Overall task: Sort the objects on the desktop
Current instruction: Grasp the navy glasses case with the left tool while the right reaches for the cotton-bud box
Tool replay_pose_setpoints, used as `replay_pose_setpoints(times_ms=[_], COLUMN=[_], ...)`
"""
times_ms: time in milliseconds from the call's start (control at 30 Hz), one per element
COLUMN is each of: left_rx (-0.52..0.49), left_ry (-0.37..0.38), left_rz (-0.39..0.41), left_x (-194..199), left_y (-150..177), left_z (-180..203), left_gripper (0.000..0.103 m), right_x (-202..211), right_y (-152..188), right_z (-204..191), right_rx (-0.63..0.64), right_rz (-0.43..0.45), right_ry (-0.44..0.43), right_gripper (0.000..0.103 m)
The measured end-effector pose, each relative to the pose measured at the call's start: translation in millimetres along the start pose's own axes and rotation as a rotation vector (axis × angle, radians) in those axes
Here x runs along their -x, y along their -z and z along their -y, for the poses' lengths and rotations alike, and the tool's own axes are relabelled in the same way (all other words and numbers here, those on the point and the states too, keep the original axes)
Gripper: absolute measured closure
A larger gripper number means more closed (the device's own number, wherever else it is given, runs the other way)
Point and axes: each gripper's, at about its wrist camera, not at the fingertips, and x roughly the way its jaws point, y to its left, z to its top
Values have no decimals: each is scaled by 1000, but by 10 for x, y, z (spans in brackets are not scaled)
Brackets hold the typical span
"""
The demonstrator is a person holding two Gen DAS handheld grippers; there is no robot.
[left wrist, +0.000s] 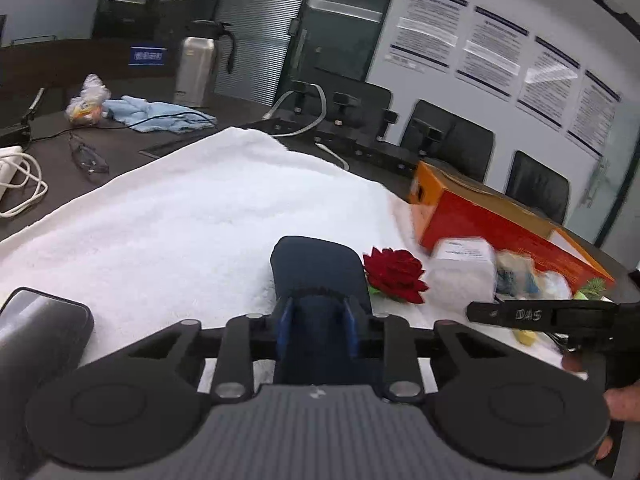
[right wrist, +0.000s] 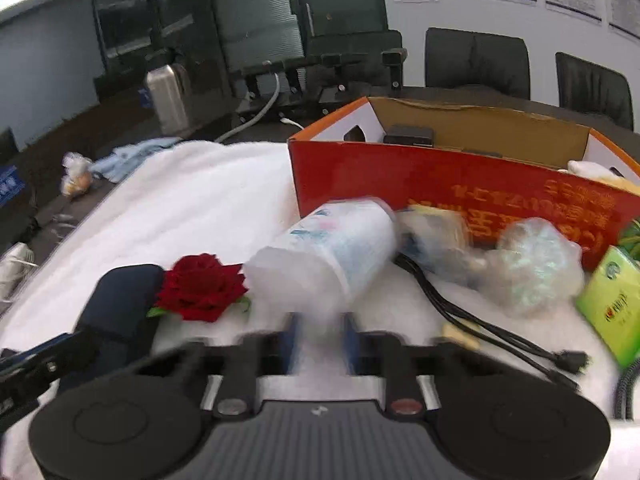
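My left gripper [left wrist: 318, 326] is shut on a dark navy case [left wrist: 320, 276] and holds it over the white towel [left wrist: 180, 216]. The case also shows in the right wrist view [right wrist: 120, 300]. My right gripper [right wrist: 318, 334] is shut on the near end of a translucent white canister [right wrist: 328, 252], which lies tilted; it shows in the left wrist view [left wrist: 460, 276]. A red fabric rose [right wrist: 200, 288] lies between case and canister, also in the left wrist view [left wrist: 394, 274]. An open orange cardboard box [right wrist: 460, 176] stands behind them.
On the towel lie clear-wrapped bundles [right wrist: 532, 268], a black cable [right wrist: 480, 320] and a green packet [right wrist: 616, 304]. On the dark table stand a steel flask [left wrist: 196, 72], a blue cloth [left wrist: 160, 114], glasses [left wrist: 86, 158] and a white cable [left wrist: 20, 184]. Black chairs [right wrist: 476, 62] line the wall.
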Motion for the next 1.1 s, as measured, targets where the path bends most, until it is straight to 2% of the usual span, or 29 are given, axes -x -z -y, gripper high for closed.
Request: replay_pose_setpoints(times_ms=[67,100,167,200,233,267,300,367,467,500,567,633,700,800,967,1033,1100], left_rx=[-41,-66,-143,-195,-253,-298,-309,-294,-265,-253,-200,-199,-203,-219,-221,-233,-250], left_ry=[2,-15,-85,-104,-105,-93,-86,-71,-130,-135,-98,-77,-66,-56,-40,-42,-39], left_rz=[-31,-39,4,23,35,18,-8,-52,-103,-118,-163,-159,-168,-175,-172,-172,-172], left_x=[78,99,122,109,89,42,-3,-114,-286,-325,-402,-393,-376,-369,-345,-334,-345], left_y=[-5,-1,24,43,67,83,91,94,102,101,90,41,-5,-10,3,9,4], left_z=[38,74,209,288,370,443,495,534,473,432,321,267,270,275,265,290,315], left_gripper=[75,72,32,7,5,5,5,5,5,6,18,33,38,39,40,40,40], right_x=[134,176,243,258,253,229,202,111,-90,-164,-339,-501,-595,-664,-590,-611,-732], right_y=[38,49,74,71,54,34,18,-27,-167,-217,-313,-375,-435,-529,-634,-705,-767], right_z=[31,44,142,213,263,301,312,286,172,107,-8,-105,-203,-253,-134,-75,-29], right_rx=[32,50,21,-24,-62,-104,-131,-164,-195,-187,-164,-144,-128,-173,-320,-359,-379], right_rz=[17,13,-5,-11,-16,-19,-17,-24,-60,-74,-106,-133,-130,-157,-197,-198,-219], right_ry=[23,26,7,-9,-18,-23,-26,-53,-77,-64,15,56,96,123,70,96,136], right_gripper=[100,94,84,64,43,39,38,38,37,35,32,21,20,21,19,14,14])
